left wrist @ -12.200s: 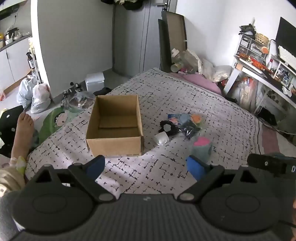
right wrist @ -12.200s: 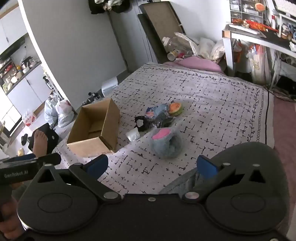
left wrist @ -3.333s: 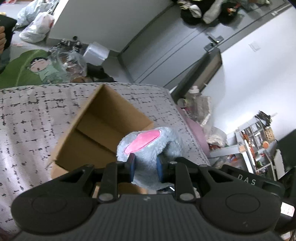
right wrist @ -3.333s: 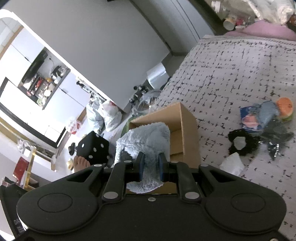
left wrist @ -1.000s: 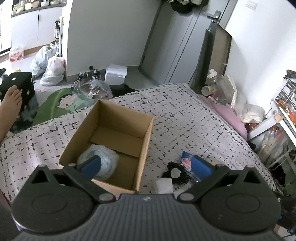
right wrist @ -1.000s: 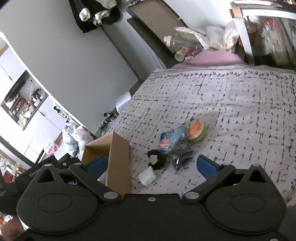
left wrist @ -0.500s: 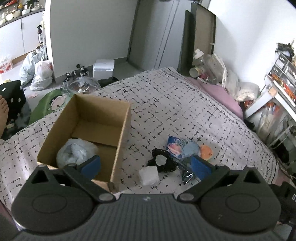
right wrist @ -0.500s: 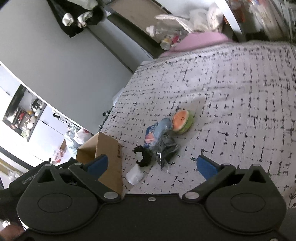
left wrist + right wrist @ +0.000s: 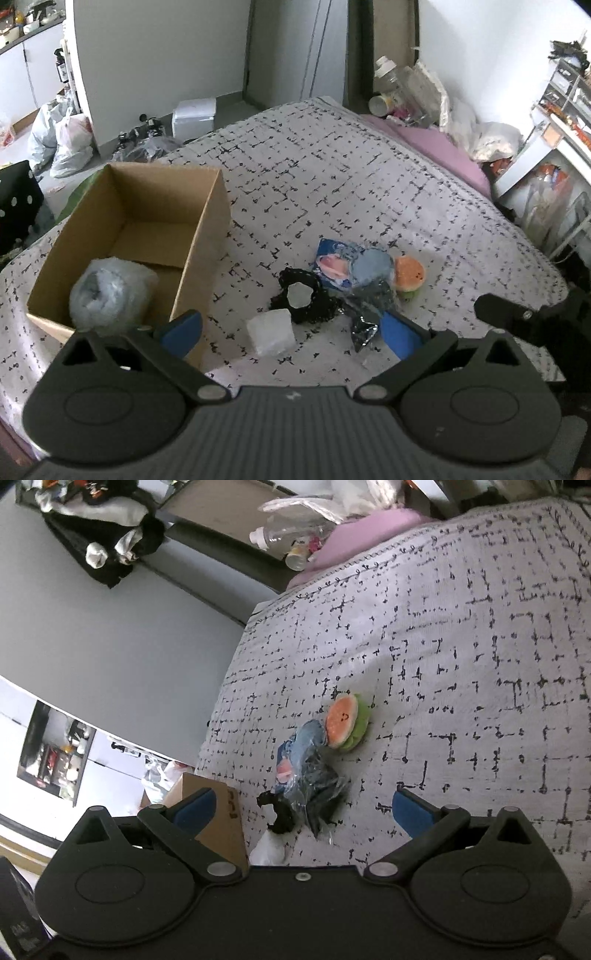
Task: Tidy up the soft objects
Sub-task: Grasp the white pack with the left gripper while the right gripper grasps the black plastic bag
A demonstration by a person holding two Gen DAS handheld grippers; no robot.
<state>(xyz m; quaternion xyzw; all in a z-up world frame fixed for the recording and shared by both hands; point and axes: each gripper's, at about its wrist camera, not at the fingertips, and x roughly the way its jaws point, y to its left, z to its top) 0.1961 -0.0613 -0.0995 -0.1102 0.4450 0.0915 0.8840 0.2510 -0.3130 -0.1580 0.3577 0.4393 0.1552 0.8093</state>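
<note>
Two tongs, both spread wide and empty. Left to right on the bed [image 9: 332, 192]: your box [image 9: 147, 221] sits at the left, with the grey plush [image 9: 110, 295] in its near corner. Just right of the box lies a white block [image 9: 271, 332], then a black ring [image 9: 303, 295] touching a blue packet [image 9: 334, 266] and a dark foil bag [image 9: 369, 306]. The melon plush [image 9: 408, 273] rests at the right end of the heap, against the packet. Your left tongs [image 9: 291, 332] hang over the block; your right tongs [image 9: 303, 808] hover above the heap's near edge.
</note>
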